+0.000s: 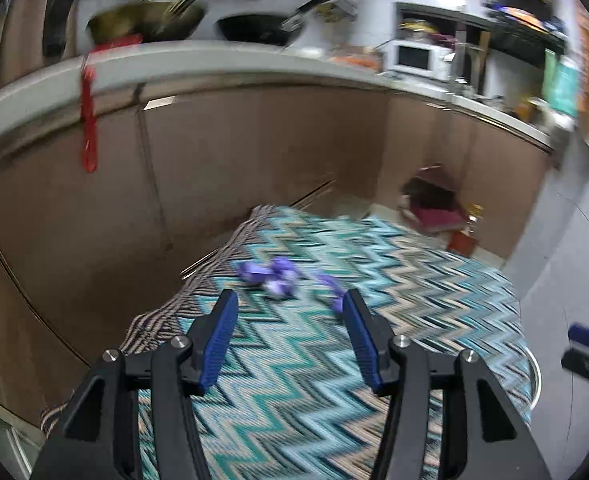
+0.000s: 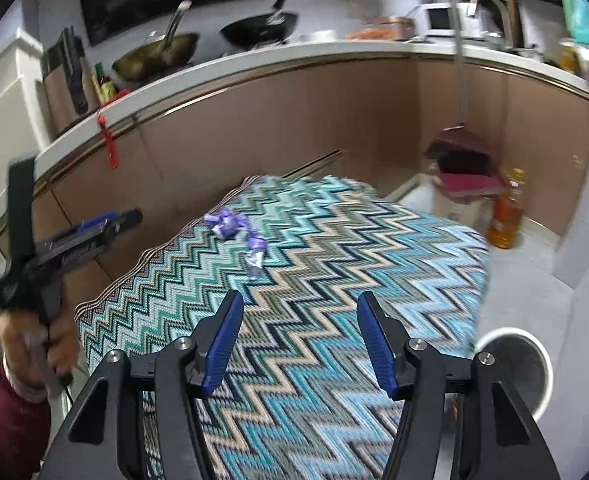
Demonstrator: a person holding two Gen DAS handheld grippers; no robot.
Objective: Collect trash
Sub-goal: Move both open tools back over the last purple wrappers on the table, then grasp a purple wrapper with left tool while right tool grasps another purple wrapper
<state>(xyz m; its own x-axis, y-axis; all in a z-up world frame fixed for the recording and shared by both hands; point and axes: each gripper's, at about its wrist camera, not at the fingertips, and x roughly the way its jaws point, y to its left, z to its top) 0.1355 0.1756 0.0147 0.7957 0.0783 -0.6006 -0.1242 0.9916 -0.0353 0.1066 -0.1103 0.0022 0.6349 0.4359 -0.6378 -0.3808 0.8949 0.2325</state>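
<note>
Crumpled purple wrappers (image 1: 270,276) lie on a teal zigzag cloth (image 1: 394,280), with a thinner purple scrap (image 1: 330,286) to their right. My left gripper (image 1: 290,300) is open and empty, just short of them. In the right wrist view the wrappers (image 2: 230,222) and a smaller scrap (image 2: 256,254) lie further ahead on the cloth (image 2: 334,280). My right gripper (image 2: 298,304) is open and empty above the cloth. The left gripper also shows at the left of that view (image 2: 94,228), held in a hand.
A white-rimmed metal bin (image 2: 514,364) stands at the cloth's right edge. Brown cabinets (image 2: 254,132) under a counter with pans (image 2: 258,28) rise behind. A dustpan with a box (image 2: 462,176) and an oil bottle (image 2: 508,212) stand in the far corner.
</note>
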